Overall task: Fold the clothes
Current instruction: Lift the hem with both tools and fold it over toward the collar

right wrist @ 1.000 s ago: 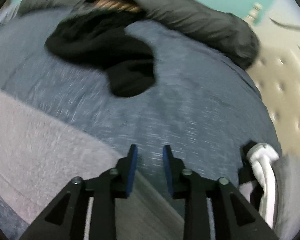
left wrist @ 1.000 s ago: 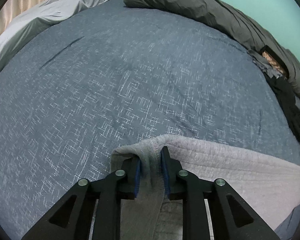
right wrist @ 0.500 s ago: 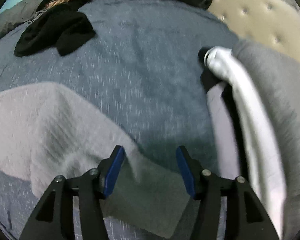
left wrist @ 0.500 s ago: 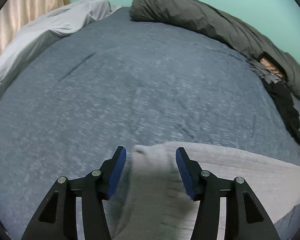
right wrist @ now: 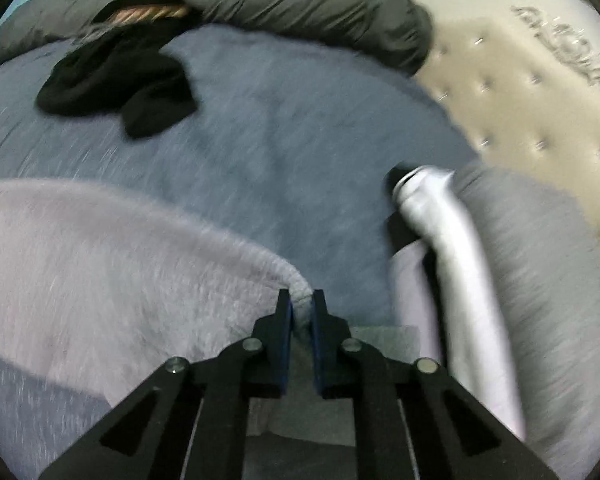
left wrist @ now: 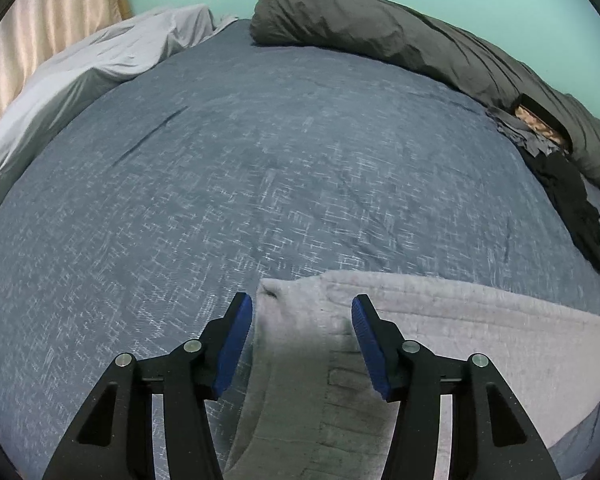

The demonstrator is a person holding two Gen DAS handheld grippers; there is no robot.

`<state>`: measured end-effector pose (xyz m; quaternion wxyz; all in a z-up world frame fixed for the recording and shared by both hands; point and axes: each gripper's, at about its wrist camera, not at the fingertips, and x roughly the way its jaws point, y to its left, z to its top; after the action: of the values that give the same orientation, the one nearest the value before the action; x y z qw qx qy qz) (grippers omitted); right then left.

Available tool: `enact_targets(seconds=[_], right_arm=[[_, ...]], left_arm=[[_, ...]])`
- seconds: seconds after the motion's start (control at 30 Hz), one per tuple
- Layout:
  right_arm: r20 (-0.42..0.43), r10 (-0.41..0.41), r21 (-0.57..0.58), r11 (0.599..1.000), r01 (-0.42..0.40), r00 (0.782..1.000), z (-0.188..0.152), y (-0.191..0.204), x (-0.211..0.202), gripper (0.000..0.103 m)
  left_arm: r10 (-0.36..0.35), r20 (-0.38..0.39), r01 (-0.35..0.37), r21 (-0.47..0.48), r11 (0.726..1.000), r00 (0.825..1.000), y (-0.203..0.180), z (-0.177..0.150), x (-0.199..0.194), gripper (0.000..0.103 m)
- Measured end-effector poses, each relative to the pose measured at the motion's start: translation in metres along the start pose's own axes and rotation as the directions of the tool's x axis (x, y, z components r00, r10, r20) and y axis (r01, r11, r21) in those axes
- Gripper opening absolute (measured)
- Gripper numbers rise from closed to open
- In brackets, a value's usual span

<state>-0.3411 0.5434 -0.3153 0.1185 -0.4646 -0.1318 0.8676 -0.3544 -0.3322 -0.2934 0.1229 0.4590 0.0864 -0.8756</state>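
A pale grey knitted garment (left wrist: 460, 328) lies flat on the blue bed cover (left wrist: 260, 160). Its left corner sits under my left gripper (left wrist: 302, 304), which stands open; the blue pads hang on either side of the cloth without touching it. In the right wrist view the same garment (right wrist: 120, 260) spreads to the left, and its right corner is bunched between the blue pads of my right gripper (right wrist: 301, 300). Those jaws are closing and pinch the cloth. The picture there is blurred by motion.
Black clothes (right wrist: 116, 80) lie at the far side by a rolled dark grey duvet (left wrist: 380, 36). White and grey clothes (right wrist: 452, 240) are piled to the right, near a tufted beige headboard (right wrist: 540, 100). A light grey sheet (left wrist: 80, 72) is heaped at the left edge.
My left gripper has let go of the garment's left corner and lifted a little. My right gripper swung right, opened over the right corner, then closed on it.
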Motion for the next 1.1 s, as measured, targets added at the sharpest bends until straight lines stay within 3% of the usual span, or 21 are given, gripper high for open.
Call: enact_targets(seconds=[0.13,0.27,0.37,0.53,0.67,0.73,0.87,1.1], right_arm=[[0.018,-0.063,-0.032,0.997,0.064,0.998,0.024,0.000,0.006,0.014],[-0.015,-0.135,-0.076,0.988,0.133,0.991,0.037,0.003,0.026,0.045],[0.002,-0.125,-0.035,0.992,0.125,0.992,0.039,-0.009,0.022,0.055],[0.028,-0.102,-0.074,0.992,0.104,0.994,0.038,-0.012,0.017,0.059],[0.066,-0.014,0.035,0.999,0.011,0.998,0.040,-0.030,0.001,0.059],[0.114,0.087,0.146,0.984,-0.104,0.990,0.044,-0.050,-0.007,0.059],[0.123,0.117,0.186,0.973,-0.139,0.985,0.046,-0.057,-0.013,0.059],[0.048,0.162,0.167,0.972,-0.168,0.986,0.019,-0.029,-0.001,0.059]], left_arm=[[-0.001,0.000,0.001,0.018,1.000,1.000,-0.009,-0.003,0.001,0.056],[0.003,-0.002,-0.002,0.044,0.999,1.000,-0.016,-0.006,0.002,0.056],[-0.003,-0.003,0.003,0.037,0.999,1.000,-0.017,-0.007,0.003,0.056],[-0.026,-0.009,0.026,0.026,0.999,1.000,-0.021,-0.011,0.000,0.056],[-0.031,0.006,0.031,0.026,0.999,0.999,-0.022,-0.010,-0.007,0.056],[-0.034,0.014,0.034,0.022,0.999,0.999,-0.021,-0.009,-0.011,0.056],[-0.040,0.018,0.040,0.012,0.999,0.999,-0.020,-0.007,-0.015,0.056],[-0.081,-0.022,0.081,-0.002,0.997,0.996,-0.013,-0.016,-0.026,0.056]])
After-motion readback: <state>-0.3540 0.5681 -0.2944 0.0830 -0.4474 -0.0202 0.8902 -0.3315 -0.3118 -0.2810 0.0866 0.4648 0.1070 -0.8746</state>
